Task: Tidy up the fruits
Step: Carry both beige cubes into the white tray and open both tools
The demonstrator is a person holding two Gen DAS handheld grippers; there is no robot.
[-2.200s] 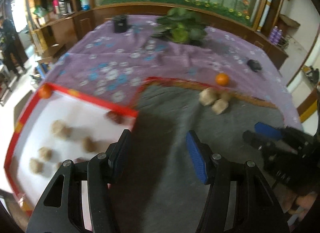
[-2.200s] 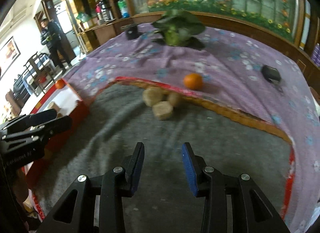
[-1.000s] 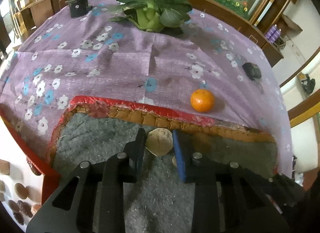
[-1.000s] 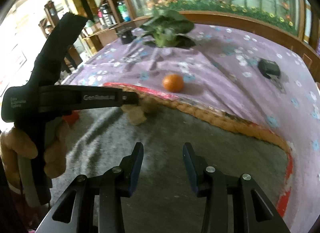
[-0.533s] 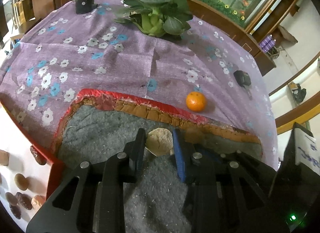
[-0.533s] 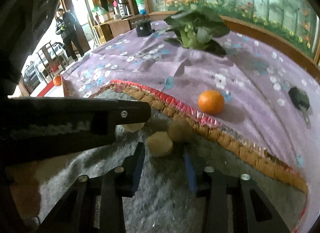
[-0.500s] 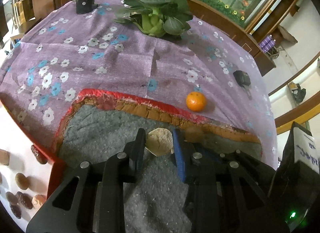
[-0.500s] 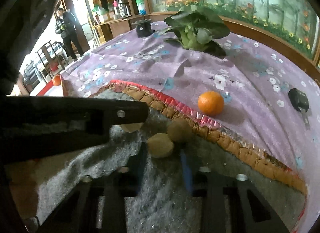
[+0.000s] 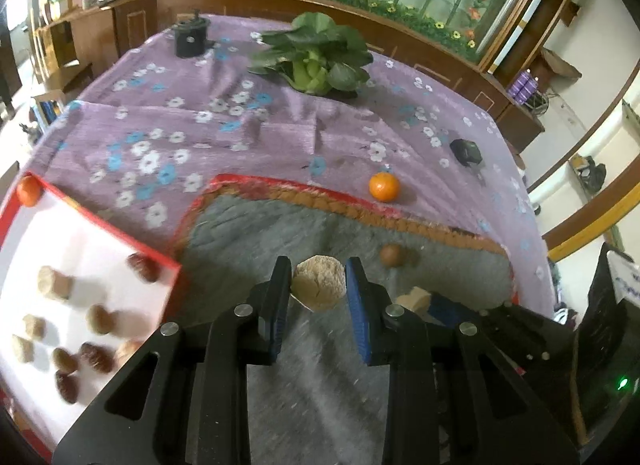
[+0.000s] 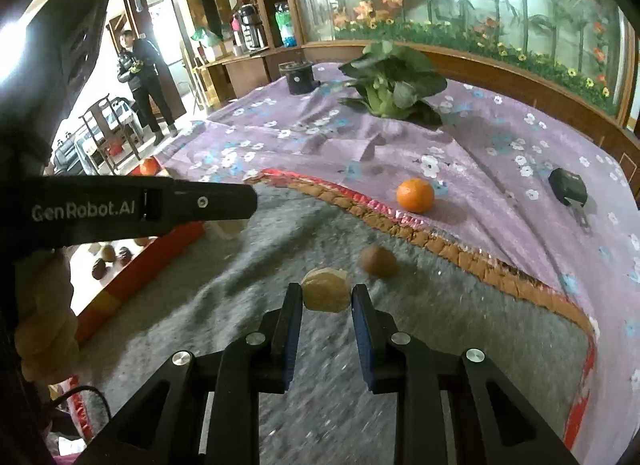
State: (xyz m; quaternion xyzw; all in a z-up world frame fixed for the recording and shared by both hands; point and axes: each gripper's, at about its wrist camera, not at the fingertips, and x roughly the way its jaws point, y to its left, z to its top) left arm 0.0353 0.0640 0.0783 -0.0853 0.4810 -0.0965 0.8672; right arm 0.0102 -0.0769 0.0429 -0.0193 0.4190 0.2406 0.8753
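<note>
Purple flowered cloth (image 9: 224,133) covers the table, with a grey mat (image 9: 320,365) spread at its near edge. Left gripper (image 9: 319,285) grips a pale tan fruit (image 9: 319,283) above the mat. Right gripper (image 10: 326,297) has just been closing its jaws; they now clamp a tan walnut-like fruit (image 10: 325,290). A brown fruit (image 10: 378,261) lies near the mat's far edge, an orange (image 10: 415,195) just beyond on the cloth. A red-rimmed tray (image 9: 100,221) of sorted fruit sits at the mat's left edge.

Leafy greens (image 9: 316,59) and black grinder (image 9: 190,38) on purple floral cloth (image 9: 208,133); bystander (image 10: 146,81) near chairs.
</note>
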